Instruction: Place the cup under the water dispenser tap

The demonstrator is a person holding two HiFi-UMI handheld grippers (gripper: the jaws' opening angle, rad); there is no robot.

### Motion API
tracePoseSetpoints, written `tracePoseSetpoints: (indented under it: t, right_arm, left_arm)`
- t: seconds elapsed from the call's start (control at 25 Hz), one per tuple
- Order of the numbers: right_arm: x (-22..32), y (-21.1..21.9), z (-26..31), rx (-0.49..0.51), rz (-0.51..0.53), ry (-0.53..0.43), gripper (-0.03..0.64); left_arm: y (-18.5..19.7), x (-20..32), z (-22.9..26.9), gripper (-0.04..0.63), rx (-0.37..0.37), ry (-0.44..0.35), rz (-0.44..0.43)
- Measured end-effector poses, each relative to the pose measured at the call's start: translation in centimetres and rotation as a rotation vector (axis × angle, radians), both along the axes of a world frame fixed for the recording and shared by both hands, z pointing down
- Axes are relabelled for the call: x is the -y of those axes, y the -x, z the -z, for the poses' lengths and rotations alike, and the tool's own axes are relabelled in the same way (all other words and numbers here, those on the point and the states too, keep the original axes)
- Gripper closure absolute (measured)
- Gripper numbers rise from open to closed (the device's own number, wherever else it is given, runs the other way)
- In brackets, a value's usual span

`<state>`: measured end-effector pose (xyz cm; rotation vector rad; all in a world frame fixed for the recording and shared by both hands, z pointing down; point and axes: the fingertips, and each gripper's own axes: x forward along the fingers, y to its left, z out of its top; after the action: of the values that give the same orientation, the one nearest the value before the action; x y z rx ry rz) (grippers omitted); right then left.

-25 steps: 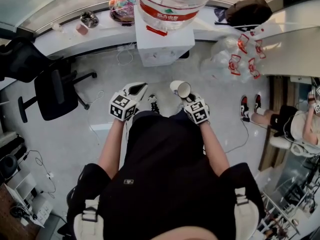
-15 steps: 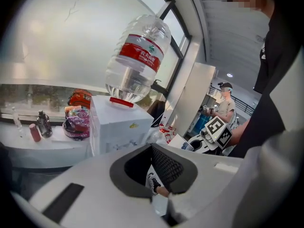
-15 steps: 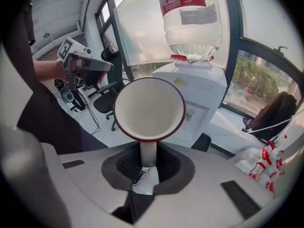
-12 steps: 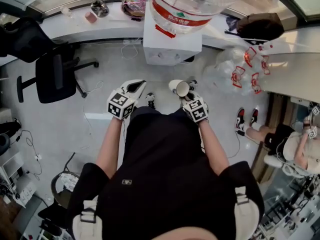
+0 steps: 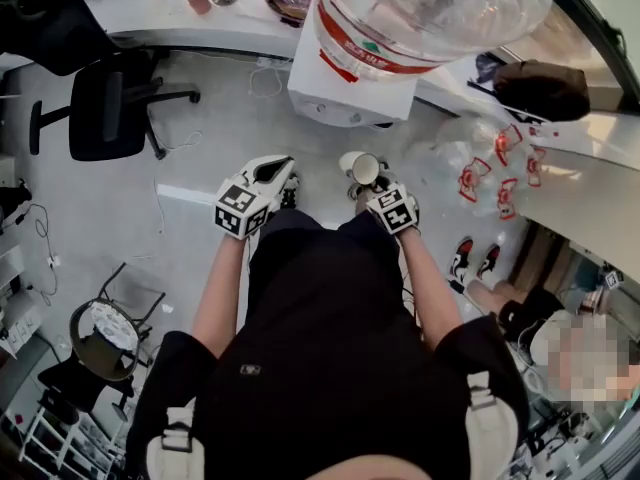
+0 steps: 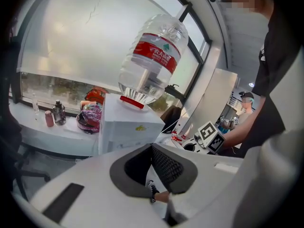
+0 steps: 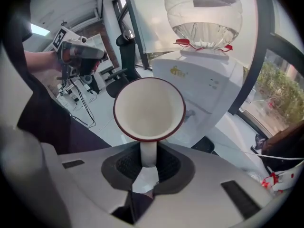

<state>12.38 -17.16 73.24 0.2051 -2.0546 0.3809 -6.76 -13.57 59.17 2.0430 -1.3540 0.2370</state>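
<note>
Pick-up is done. The white, red-rimmed cup (image 7: 149,109) is carried by the right hand-held gripper (image 7: 148,164). Its jaws are closed on a narrow white part below the rim, prob. the handle, tho' the wide-angle view makes that hard to confirm. The cup is tipped, mouth turned towards the gripper's camera, and is held in the air above the floor (image 5: 190,158). The left hand-held gripper (image 6: 154,172) is carried alongside w/ jaws together and nothing between them; no part in the job is seen for it.

Not yet done: the placing. The water dispenser (image 5: 348,93), w/ its big inverted bottle (image 5: 430,13), is near the cup but clearly apart from it in the head view. A small spout (image 7: 190,113) on the dispenser's front, just right of the cup's rim in the right gripper view, is taken for the tap. By this reading approx. half is covered: the cup has to be brought in, righted, set under the tap and released.
</note>
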Motion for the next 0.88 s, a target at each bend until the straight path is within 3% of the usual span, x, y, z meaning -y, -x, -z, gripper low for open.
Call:
tracePoseSetpoints:
  t: [0.2,0.6,0.88]
  right_arm:
    - [1.9,0.0,-2.9,-0.026,0.061,0.039,0.578]
    - [4.3,0.8,-9.0,-0.096,0.235,0.061,0.578]
    - [7.2,2.0,-13.4,-0.143,0.194,0.015,0.578]
  left_arm:
    - [0.6,0.5,-0.6,0.595,0.035,0.014,0.074]
    - [1.8,-0.6,-0.8,0.595,0.039,0.042,0.332]
    - [1.4,-0.8,-1.3,0.595,0.046,0.028,0.368]
